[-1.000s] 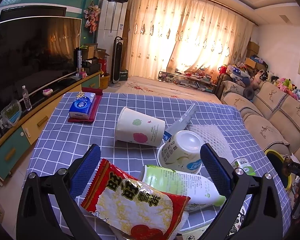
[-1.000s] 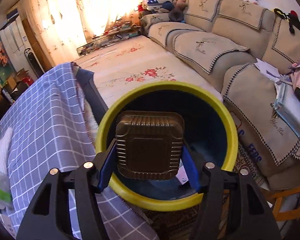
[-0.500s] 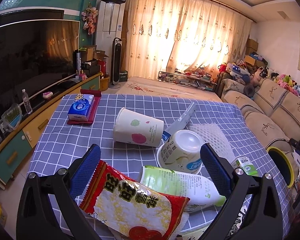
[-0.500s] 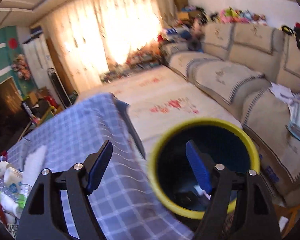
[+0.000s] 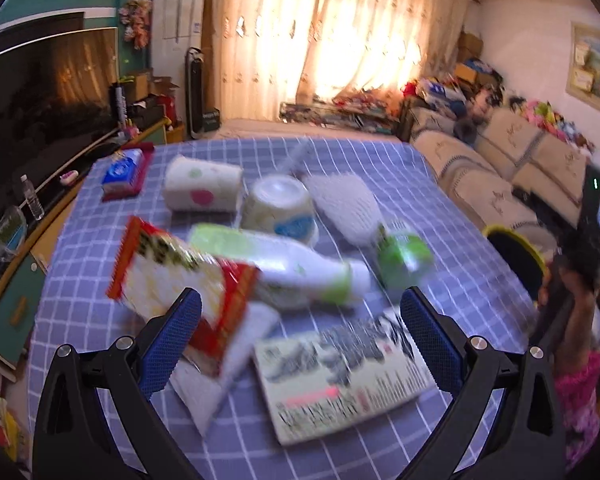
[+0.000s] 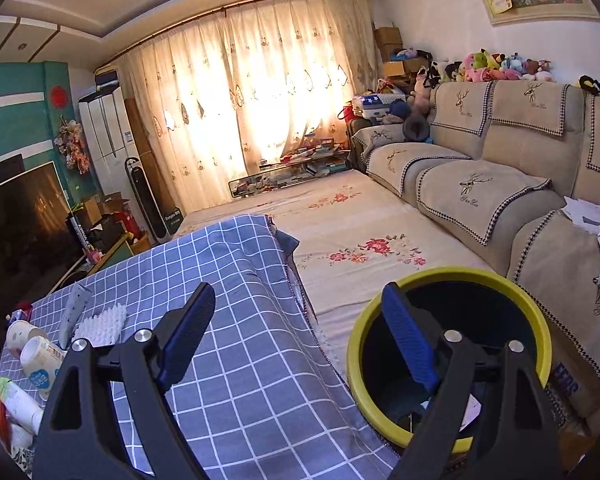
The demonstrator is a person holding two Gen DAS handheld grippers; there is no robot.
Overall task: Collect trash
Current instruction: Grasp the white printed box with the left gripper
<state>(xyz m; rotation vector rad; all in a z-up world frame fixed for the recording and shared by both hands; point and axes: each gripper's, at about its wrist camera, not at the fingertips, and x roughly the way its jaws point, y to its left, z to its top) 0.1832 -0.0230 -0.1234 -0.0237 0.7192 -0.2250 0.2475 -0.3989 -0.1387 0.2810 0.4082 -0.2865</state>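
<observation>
- Left wrist view, motion-blurred, is filled by the table (image 5: 100, 280) under its blue checked cloth, with the litter spread across the middle of it.
- Right wrist view shows one cloth-covered corner of that table, and beside it on the floor the trash bin (image 6: 536, 320), dark inside with a yellow rim, standing between the table and the sofa (image 6: 480, 184); some scraps lie at its bottom.
- Printed paper packet (image 5: 340, 376) lies flat nearest the left gripper (image 5: 300, 344), between its spread, empty fingers.
- Red snack bag (image 5: 172, 272) lies left of the packet, its lower edge behind the left blue pad.
- White bottle with green label (image 5: 284, 260) lies on its side, touching the snack bag.
- Paper cup (image 5: 200, 188) with coloured dots lies tipped over further back.
- Upturned white tub (image 5: 280, 208) sits just beside the cup, and white foam netting (image 5: 344, 204) is to its right.
- Small green carton (image 5: 404, 252) rests near the bottle's neck.
- Right gripper (image 6: 300, 336) hangs wide apart with nothing in it, one finger over the cloth, the other over the bin's mouth.
</observation>
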